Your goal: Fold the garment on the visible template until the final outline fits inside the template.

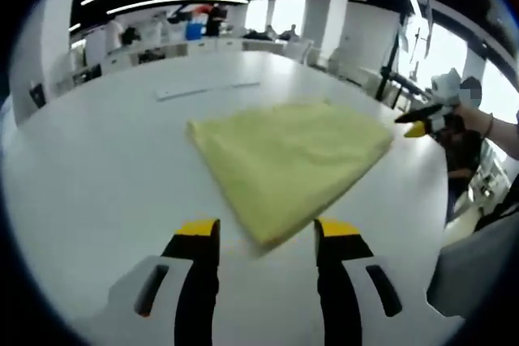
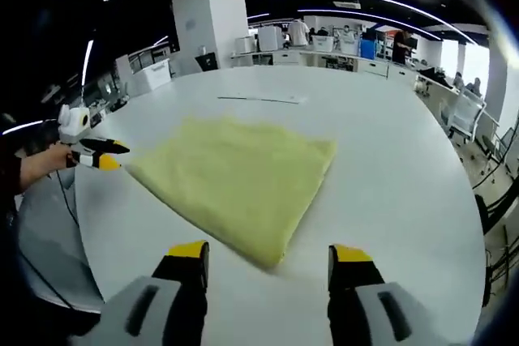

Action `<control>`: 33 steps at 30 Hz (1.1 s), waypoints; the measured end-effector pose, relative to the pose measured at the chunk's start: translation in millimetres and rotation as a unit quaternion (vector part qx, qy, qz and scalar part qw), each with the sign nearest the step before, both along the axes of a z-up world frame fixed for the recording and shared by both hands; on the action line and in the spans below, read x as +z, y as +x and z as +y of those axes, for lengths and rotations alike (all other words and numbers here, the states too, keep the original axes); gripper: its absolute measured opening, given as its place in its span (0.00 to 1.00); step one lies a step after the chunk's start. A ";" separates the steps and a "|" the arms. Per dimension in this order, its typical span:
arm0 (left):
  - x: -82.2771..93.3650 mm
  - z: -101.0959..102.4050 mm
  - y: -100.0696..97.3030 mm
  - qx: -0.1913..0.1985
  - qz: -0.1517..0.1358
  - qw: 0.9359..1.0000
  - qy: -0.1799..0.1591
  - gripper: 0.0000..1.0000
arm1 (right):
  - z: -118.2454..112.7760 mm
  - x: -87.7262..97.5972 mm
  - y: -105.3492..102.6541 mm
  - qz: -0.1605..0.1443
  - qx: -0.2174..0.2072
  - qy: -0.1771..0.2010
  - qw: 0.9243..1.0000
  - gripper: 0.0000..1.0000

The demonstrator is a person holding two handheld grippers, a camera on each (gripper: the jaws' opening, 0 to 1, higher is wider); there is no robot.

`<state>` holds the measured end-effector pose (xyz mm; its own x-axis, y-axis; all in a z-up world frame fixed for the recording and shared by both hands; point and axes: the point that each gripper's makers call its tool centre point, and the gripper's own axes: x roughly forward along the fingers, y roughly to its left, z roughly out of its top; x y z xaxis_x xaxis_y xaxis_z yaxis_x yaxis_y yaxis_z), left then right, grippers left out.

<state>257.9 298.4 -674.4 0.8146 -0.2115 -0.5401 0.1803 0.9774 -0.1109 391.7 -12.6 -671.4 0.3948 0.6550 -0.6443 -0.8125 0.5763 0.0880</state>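
Currently the yellow garment [image 1: 292, 164] lies folded flat on the white table [image 1: 97, 168], roughly four-sided, with one corner pointing between the jaws of the left gripper [image 1: 268, 237]. Those jaws stand apart, empty, just short of that corner. Same picture from the other side: right gripper [image 2: 268, 258], jaws apart, holding nothing, nearest cloth corner just ahead.

No template outline visible on the table; cannot tell whether the cloth sits inside one. A thin pale strip [image 1: 207, 89] lies beyond the garment, well apart from it.

Risks, as judged:
- Pinching only the top layer at a corner would peel the fold open instead of carrying it over.
- Both grippers pulling from opposite sides could drag the cloth across the smooth table, off its mark.
- An uneven fold leaves an edge sticking out.
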 end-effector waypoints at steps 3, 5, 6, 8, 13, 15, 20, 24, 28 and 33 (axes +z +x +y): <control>14.2 -1.1 -3.7 0.003 -0.007 1.000 -0.001 0.55 | 4.5 18.3 -3.9 -0.030 0.011 0.003 0.999 0.78; 24.2 -0.3 -7.2 0.013 -0.013 1.000 0.000 0.61 | 5.0 28.8 -6.0 -0.037 0.010 0.006 0.999 0.84; 28.8 -0.1 -8.5 0.017 -0.018 1.000 0.000 0.64 | 5.6 33.7 -6.5 -0.043 0.008 0.010 0.999 0.86; 39.9 -0.6 -11.7 0.028 -0.032 0.999 -0.005 0.71 | 6.2 42.4 -10.4 -0.046 0.007 0.017 0.999 0.88; 49.3 -6.4 -26.1 0.034 -0.019 0.999 -0.011 0.83 | 8.7 57.1 -26.3 -0.050 0.007 0.025 0.998 0.96; 53.5 -8.0 -32.1 0.040 -0.019 0.999 -0.015 0.88 | 8.4 62.5 -34.1 -0.048 0.005 0.027 0.998 0.97; 66.4 -13.8 -47.8 0.052 -0.016 0.998 -0.022 0.93 | 5.1 73.8 -46.0 -0.048 -0.010 0.038 0.998 0.99; 76.9 -17.7 -55.9 0.056 -0.026 0.998 -0.023 0.97 | 0.2 74.6 -60.8 -0.044 -0.012 0.036 0.998 1.00; 77.8 -18.0 -61.1 0.061 -0.024 0.998 -0.023 0.99 | -4.2 72.5 -68.0 -0.040 -0.020 0.042 0.998 0.99; 80.0 -20.8 -68.3 0.068 -0.027 0.997 -0.031 0.99 | -12.2 74.7 -74.6 -0.052 -0.023 0.039 0.998 0.99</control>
